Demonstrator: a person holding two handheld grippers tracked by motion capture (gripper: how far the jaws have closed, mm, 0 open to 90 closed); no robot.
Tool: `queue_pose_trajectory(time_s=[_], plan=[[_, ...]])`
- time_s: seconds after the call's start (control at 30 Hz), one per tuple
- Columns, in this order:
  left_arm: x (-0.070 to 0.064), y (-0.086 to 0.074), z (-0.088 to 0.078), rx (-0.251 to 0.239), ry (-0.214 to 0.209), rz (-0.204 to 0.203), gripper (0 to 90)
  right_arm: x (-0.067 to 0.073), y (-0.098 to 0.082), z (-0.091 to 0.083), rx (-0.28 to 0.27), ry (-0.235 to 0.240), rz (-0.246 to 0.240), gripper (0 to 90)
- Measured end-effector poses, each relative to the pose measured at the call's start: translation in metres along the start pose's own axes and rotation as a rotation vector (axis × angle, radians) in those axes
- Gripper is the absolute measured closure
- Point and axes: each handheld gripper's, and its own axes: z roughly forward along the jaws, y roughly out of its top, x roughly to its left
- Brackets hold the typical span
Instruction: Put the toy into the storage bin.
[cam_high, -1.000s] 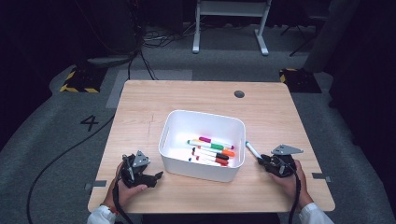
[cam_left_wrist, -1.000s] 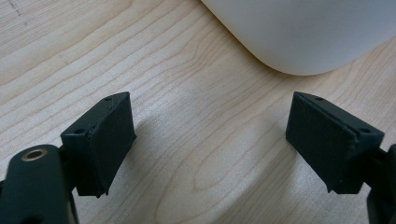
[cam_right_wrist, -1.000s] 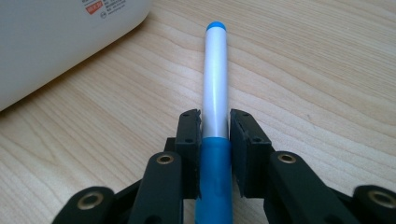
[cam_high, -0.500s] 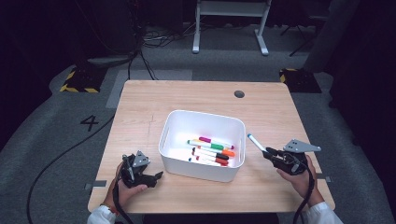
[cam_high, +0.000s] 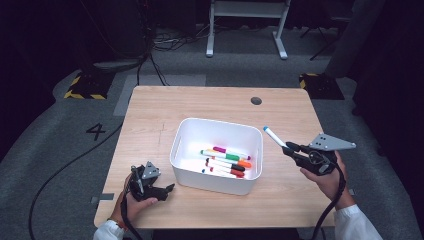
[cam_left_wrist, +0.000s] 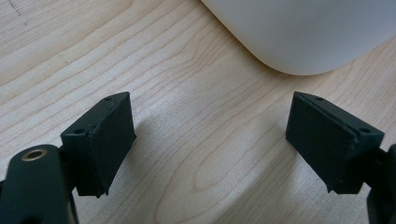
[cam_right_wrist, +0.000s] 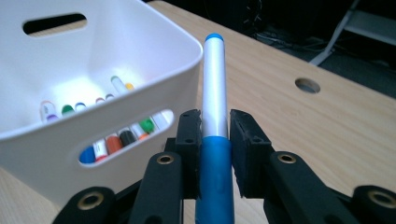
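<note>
Right hand-held gripper (cam_high: 289, 147), right of centre in the high view, is clamped on a blue marker (cam_high: 274, 137); in the right gripper view the pads pinch the marker (cam_right_wrist: 215, 107) where its silver barrel meets the blue part, blue tip pointing up and away. In the high view the marker slants toward upper left, held above the desk (cam_high: 210, 102), just right of the white bin (cam_high: 216, 185), not touching it. Bin sits mid-frame on the desk and holds several markers (cam_high: 225, 160) lying flat: green, orange, red, purple caps. Left hand-held gripper (cam_high: 170, 188), lower left of the high view, rests low on the desk just beside the bin's left corner; its pads (cam_left_wrist: 109, 140) are wide apart with bare wood between them.
</note>
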Motion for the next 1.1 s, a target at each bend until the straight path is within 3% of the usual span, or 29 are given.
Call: queue_pose_trajectory(time_s=[0.3, 0.6, 0.8, 1.1], plan=[[0.0, 0.0, 0.0, -0.001, 0.004, 0.001, 15.6, 0.006, 0.032, 0.003, -0.015, 0.031, -0.055, 74.6], [0.0, 0.0, 0.0, -0.001, 0.002, -0.001, 15.5, 0.02, 0.056, 0.014, -0.035, 0.087, -0.079, 74.6], [0.0, 0.0, 0.0, -0.001, 0.001, -0.001, 15.5, 0.038, 0.071, 0.03, -0.019, 0.134, -0.102, 74.6], [0.0, 0.0, 0.0, -0.001, 0.001, -0.001, 15.5, 0.064, 0.088, 0.058, 0.019, 0.226, -0.175, 74.6]])
